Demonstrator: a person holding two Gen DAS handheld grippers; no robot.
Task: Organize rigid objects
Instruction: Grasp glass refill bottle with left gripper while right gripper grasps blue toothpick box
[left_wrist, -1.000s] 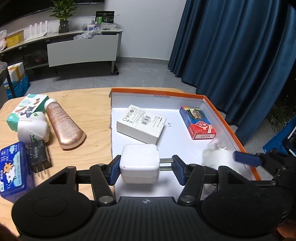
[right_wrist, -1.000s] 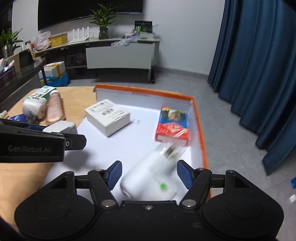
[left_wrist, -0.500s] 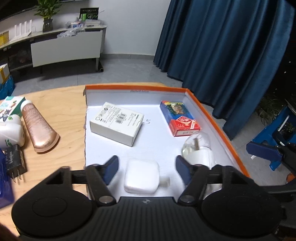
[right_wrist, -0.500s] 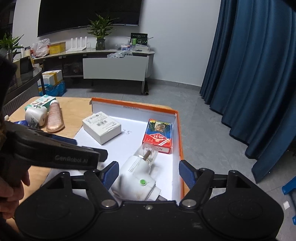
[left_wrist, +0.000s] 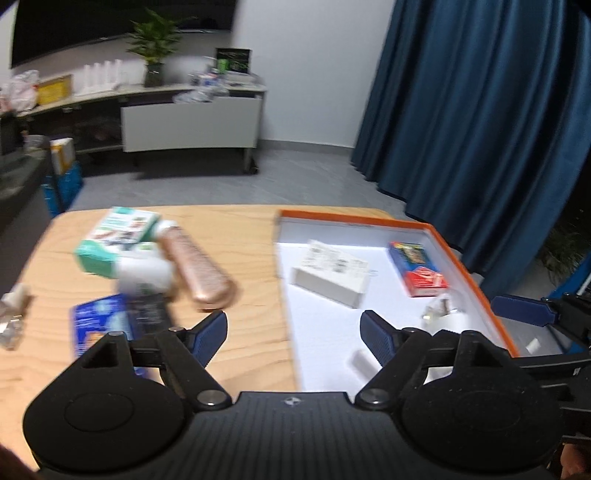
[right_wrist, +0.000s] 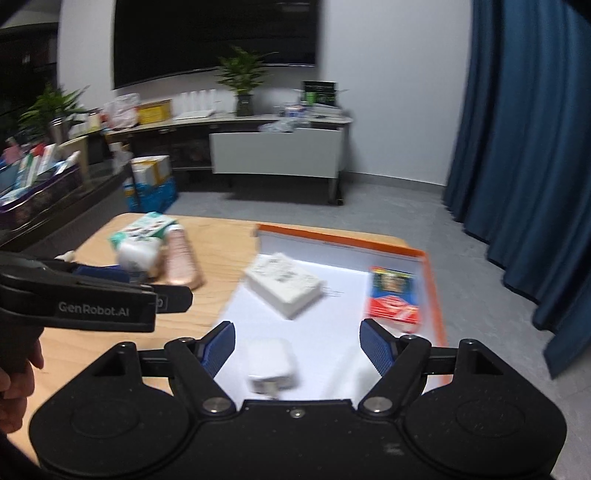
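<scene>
Both tools, left tool and right tool, empty with jaws opening; white square charger lies in the orange-rimmed white tray; next reach risks knocking the crowded rose-gold tube off the wooden surface.

Ahead of my right fingers a white charger lies flat in the orange-rimmed tray, with a white box beyond it and a red-and-blue card box to the right. Beyond my left fingers, on the counter, lie a copper tube, a green carton, a white bottle and a blue box, all blurred.
</scene>
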